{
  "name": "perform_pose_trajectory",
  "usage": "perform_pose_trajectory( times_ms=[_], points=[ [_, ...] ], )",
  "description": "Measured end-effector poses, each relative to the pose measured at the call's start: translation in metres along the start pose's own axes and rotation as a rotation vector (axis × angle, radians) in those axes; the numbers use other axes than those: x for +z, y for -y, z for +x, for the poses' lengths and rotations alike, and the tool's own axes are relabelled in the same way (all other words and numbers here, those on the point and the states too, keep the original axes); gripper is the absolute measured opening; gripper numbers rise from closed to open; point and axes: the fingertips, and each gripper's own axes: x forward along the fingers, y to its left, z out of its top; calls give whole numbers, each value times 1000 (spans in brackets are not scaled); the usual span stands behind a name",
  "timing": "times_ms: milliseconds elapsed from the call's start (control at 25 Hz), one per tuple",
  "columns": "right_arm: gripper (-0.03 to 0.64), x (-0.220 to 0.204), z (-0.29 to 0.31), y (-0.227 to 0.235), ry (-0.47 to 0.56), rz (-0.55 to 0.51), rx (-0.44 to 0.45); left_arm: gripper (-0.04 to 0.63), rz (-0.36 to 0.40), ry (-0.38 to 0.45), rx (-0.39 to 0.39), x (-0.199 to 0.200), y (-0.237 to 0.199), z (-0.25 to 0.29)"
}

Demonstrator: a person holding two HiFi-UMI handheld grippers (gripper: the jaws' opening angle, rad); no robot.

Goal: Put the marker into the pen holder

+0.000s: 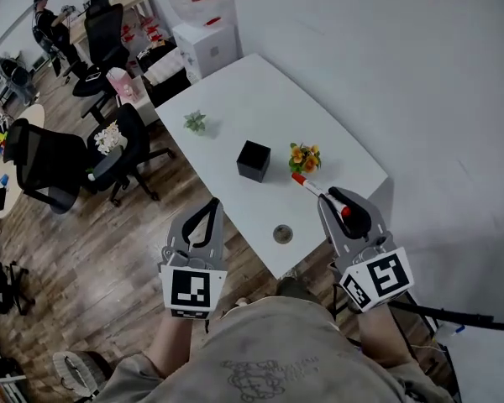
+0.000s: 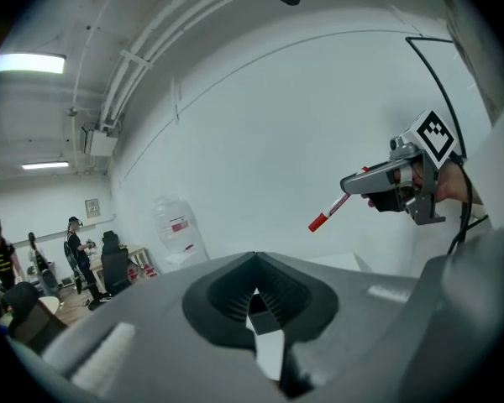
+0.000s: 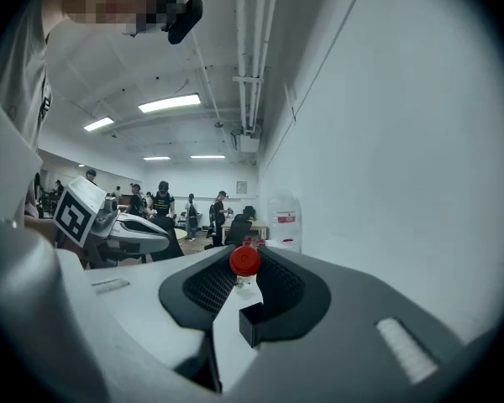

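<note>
The black cube pen holder (image 1: 254, 159) stands mid-table on the white table (image 1: 235, 99). My right gripper (image 1: 332, 198) is shut on the marker (image 1: 319, 191), a white barrel with a red cap pointing toward the holder, held in the air above the table's near right corner. In the right gripper view its red rear end (image 3: 244, 260) sits between the jaws, with the pen holder (image 3: 252, 323) below. My left gripper (image 1: 208, 208) hangs shut and empty off the table's near edge. The left gripper view shows the right gripper (image 2: 378, 183) and marker (image 2: 332, 211).
A small green plant (image 1: 195, 122) and a pot of orange flowers (image 1: 305, 156) stand on the table, the flowers just right of the holder. A round grommet (image 1: 283, 234) lies near the front edge. Office chairs (image 1: 109, 154) and a water dispenser (image 1: 206, 44) stand left.
</note>
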Motion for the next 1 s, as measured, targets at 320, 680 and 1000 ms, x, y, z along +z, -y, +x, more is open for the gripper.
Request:
perform_pose_trajectory(
  times_ms=[320,680,1000],
  points=[
    [103,-7,35,64,-28,16,133,0,-41,-96,92,-1,15,51],
    [103,-21,63,89,-40,22,254,0,-60,-166,204,-3,16,60],
    [101,-26,80,85,-37,30,278,0,-51,-187,236,-12,6,56]
  ],
)
